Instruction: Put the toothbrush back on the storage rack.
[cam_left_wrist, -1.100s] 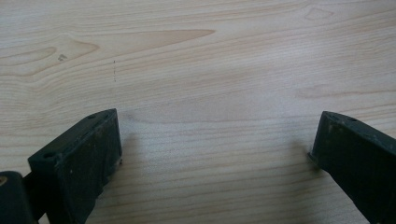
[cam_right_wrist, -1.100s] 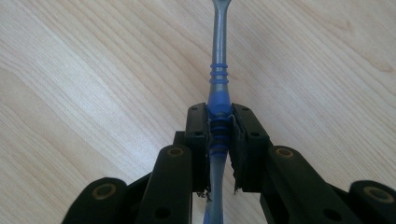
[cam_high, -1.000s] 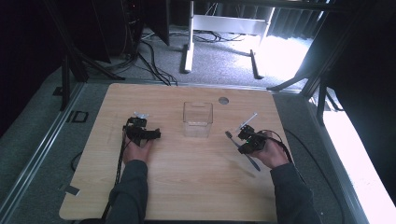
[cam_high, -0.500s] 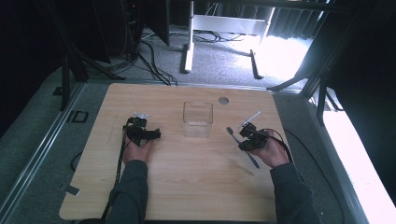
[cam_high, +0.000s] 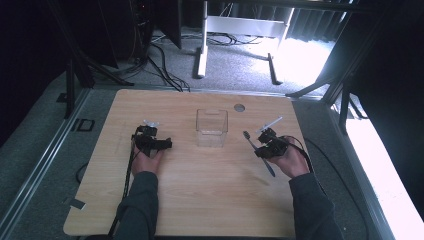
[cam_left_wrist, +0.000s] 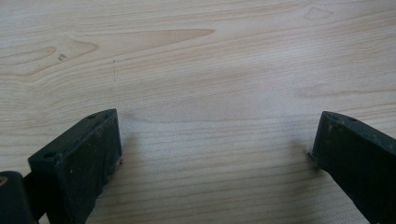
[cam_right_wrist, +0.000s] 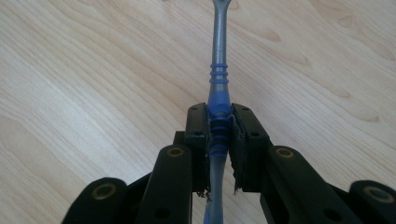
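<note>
Right tongs (cam_right_wrist: 219, 140) clamped on toothbrush (cam_right_wrist: 218, 84); left tongs (cam_left_wrist: 215, 154) wide apart.

- No words, labels, brand names or numbers can be read anywhere.
- The tabletop (cam_high: 200, 195) bears only wood grain and a few faint marks, too small to make out as writing.
</note>
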